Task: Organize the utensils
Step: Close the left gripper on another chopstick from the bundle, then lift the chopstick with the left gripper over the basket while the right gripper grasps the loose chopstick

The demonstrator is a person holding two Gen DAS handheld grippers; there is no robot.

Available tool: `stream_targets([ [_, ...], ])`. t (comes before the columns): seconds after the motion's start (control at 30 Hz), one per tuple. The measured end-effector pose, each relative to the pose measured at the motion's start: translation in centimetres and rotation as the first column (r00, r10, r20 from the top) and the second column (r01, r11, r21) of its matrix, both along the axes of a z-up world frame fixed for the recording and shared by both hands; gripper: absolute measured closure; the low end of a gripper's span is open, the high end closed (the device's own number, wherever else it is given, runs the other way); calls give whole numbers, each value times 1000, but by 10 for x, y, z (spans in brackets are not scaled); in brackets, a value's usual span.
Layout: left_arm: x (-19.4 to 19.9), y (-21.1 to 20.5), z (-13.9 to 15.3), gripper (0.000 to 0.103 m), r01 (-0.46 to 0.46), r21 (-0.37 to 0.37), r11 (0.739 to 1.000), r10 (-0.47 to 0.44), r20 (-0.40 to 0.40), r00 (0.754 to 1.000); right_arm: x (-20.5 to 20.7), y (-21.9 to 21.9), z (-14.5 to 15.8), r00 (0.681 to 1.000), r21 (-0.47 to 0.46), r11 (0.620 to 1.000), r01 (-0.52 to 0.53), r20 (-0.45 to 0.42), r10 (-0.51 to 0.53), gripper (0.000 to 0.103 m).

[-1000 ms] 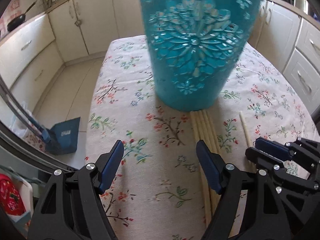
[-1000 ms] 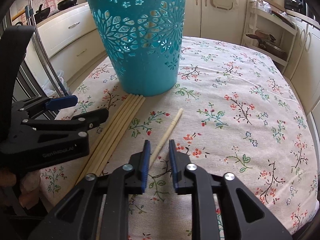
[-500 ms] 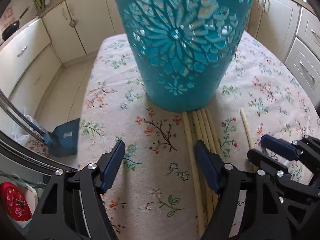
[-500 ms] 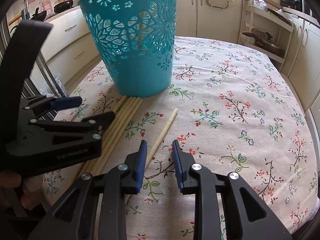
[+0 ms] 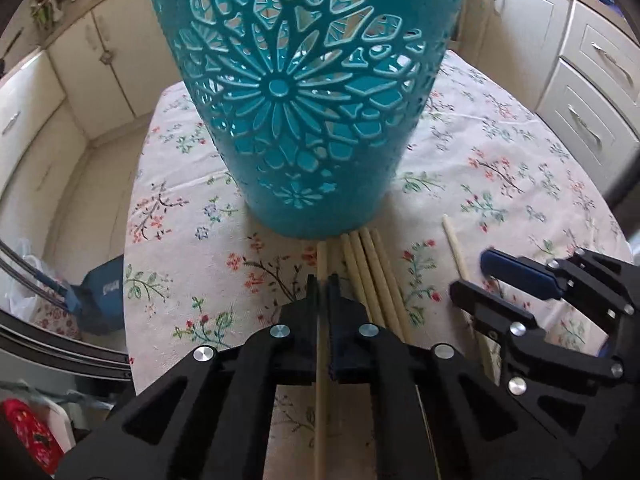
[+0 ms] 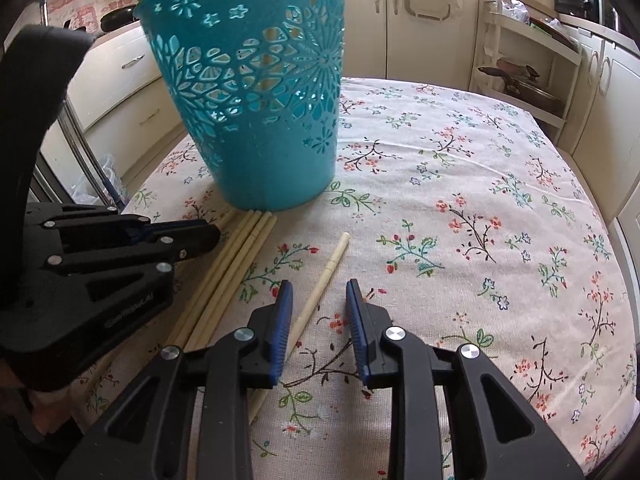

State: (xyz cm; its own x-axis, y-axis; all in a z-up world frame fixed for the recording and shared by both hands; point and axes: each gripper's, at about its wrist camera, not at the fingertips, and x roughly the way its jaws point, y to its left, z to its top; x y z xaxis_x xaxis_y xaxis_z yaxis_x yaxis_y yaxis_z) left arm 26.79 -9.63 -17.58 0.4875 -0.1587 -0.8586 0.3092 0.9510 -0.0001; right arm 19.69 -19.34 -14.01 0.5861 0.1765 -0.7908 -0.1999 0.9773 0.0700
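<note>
One chopstick (image 5: 322,264) clamped in left hand-held gripper (image 5: 321,280), jaws just closed; right hand-held gripper (image 6: 318,300) released. Lift level, clear basket (image 5: 304,92) rim.

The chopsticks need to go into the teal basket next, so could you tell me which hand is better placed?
Left: the left gripper has just closed on a chopstick; the right gripper is open.

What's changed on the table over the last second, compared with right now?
The left gripper has just closed its jaws onto one chopstick at the left edge of the bundle, after edging closer to the teal basket. The right gripper stays open astride the lone chopstick. The basket and bundle haven't moved.
</note>
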Motion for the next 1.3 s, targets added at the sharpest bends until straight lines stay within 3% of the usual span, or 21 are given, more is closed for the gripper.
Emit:
stream_targets([
  [0.1, -4, 8, 8, 98, -2, -16, 1000, 1, -3, 1000, -2, 3, -1, 1000, -24, 1000, -8, 11, 9, 75],
  [0.23, -17, 25, 40, 98, 9, -99, 995, -8, 13, 1000, -4, 3, -1, 1000, -23, 1000, -9, 13, 9, 75],
  [0.33, -23, 49, 84, 98, 19, -229, 973, -11, 40, 999, -5, 2, 0, 1000, -21, 1000, -7, 12, 7, 75],
  [0.47, -29, 70, 166, 98, 57, -339, 939, 20, 220, 975, -6, 3, -1, 1000, -18, 1000, -4, 12, 4, 75],
  [0.53, -31, 72, 199, 98, 77, -373, 924, 47, 313, 949, -7, 4, 0, 1000, -17, 1000, -4, 12, 4, 75],
  [0.6, -30, 71, 227, 98, 91, -392, 915, 93, 426, 900, -7, 4, 0, 1000, -15, 1000, -4, 13, 4, 75],
  [0.67, -25, 67, 242, 98, 95, -420, 902, 138, 491, 860, -8, 4, 0, 1000, -12, 1000, -4, 14, 5, 75],
  [0.77, -9, 61, 254, 98, 86, -478, 874, 230, 565, 792, -7, 3, 0, 1000, -8, 1000, -4, 15, 4, 75],
  [0.83, 3, 54, 257, 98, 49, -488, 872, 305, 618, 725, -7, 2, -1, 1000, -4, 1000, -5, 16, 5, 74],
  [0.93, 26, 50, 247, 98, -5, -496, 869, 371, 644, 669, -8, 1, -1, 1000, 2, 1000, -10, 18, 10, 73],
  [1.07, 60, 43, 217, 98, -73, -508, 858, 411, 595, 691, -8, 2, -1, 1000, 3, 1000, -18, 19, 18, 71],
  [1.23, 67, 41, 185, 98, -104, -490, 865, 408, 568, 715, -7, 3, 0, 1000, 6, 1000, -19, 18, 19, 70],
  [1.3, 67, 38, 177, 98, -117, -458, 881, 389, 564, 728, -8, 4, 0, 1000, 7, 1000, -21, 16, 21, 70],
])
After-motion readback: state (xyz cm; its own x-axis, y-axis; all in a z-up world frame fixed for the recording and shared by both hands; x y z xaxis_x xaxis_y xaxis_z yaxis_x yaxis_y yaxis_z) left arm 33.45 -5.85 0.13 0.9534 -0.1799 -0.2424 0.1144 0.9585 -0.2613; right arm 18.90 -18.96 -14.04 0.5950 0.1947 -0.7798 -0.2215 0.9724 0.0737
